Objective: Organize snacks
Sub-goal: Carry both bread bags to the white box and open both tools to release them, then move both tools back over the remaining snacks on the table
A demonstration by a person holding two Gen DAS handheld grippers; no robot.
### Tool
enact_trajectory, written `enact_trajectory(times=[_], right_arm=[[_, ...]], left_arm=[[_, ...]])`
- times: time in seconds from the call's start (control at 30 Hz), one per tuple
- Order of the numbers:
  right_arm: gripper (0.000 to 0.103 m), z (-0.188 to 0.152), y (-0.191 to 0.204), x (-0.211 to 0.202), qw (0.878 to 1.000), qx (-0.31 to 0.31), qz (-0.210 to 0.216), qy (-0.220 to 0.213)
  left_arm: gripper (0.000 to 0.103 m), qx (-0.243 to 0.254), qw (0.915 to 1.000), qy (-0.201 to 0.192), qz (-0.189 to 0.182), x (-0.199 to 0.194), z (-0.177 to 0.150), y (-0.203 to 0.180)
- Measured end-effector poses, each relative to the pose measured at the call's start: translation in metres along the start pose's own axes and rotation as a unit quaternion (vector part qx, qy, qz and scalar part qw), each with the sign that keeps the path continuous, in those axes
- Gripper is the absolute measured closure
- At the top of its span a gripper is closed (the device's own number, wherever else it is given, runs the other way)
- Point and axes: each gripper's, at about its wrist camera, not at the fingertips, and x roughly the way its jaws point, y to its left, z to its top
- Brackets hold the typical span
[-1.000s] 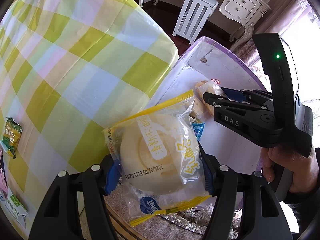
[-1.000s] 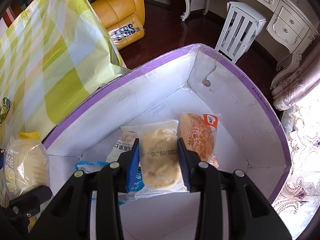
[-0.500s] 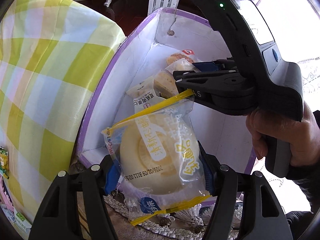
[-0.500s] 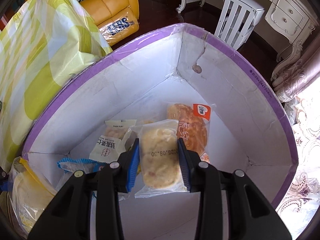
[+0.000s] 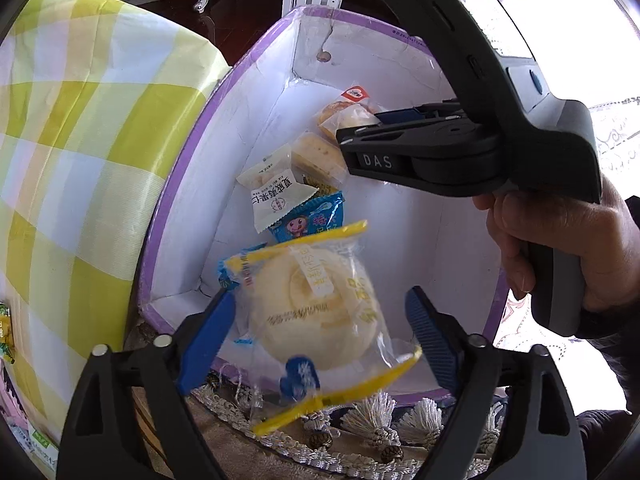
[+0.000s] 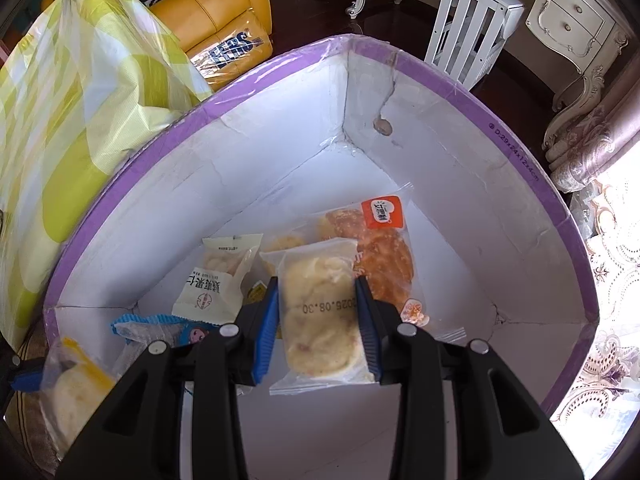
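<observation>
The round cake in its yellow-edged wrapper (image 5: 316, 312) is seen between the blue pads of the left gripper (image 5: 316, 332), just over the near edge of the purple-rimmed box (image 5: 176, 184). The jaws are opening, and the pads no longer press on the wrapper, so the cake is most likely being let go to drop into the box with the other snacks. A second ago it was clamped tight beside the checked tablecloth (image 5: 80, 128); now it has been carried over the box and tipped a little.

The pale flat cake in a clear bag (image 6: 320, 312) is squeezed between the pads of the right gripper (image 6: 318, 320), which is held over the middle of the box. This grip is the same as before. It is probably kept up there so that it can be dropped next, beside the orange-labelled pastry (image 6: 380, 252) and the white nut packet (image 6: 216, 280)
</observation>
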Motion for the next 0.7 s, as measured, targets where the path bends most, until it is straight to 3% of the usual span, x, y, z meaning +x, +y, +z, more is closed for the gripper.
enact_trajectory(times=[0.27, 0.4, 0.6, 0.63, 0.67, 0.7], right_arm=[[0.066, -0.003, 0.015, -0.008, 1.0, -0.015, -0.007, -0.003], [0.066, -0.005, 0.024, -0.014, 1.0, -0.022, -0.018, -0.006], [0.066, -0.012, 0.04, -0.017, 0.999, -0.031, -0.031, 0.008], [0.063, -0.014, 0.042, -0.016, 0.999, -0.03, -0.034, 0.012], [0.05, -0.015, 0.045, -0.015, 0.999, -0.032, -0.039, 0.019], [0.044, -0.016, 0.046, -0.015, 0.998, -0.034, -0.043, 0.022]], left_arm=[[0.012, -0.047, 0.9967, -0.065, 0.001, -0.035, -0.007, 0.02], [0.012, -0.058, 0.9898, -0.128, 0.025, -0.062, -0.02, 0.033], [0.011, -0.062, 0.9641, -0.235, 0.107, -0.104, -0.045, 0.056], [0.01, -0.053, 0.959, -0.247, 0.128, -0.112, -0.05, 0.058], [0.01, -0.049, 0.9539, -0.255, 0.151, -0.121, -0.054, 0.061], [0.01, -0.049, 0.9482, -0.262, 0.173, -0.126, -0.059, 0.063]])
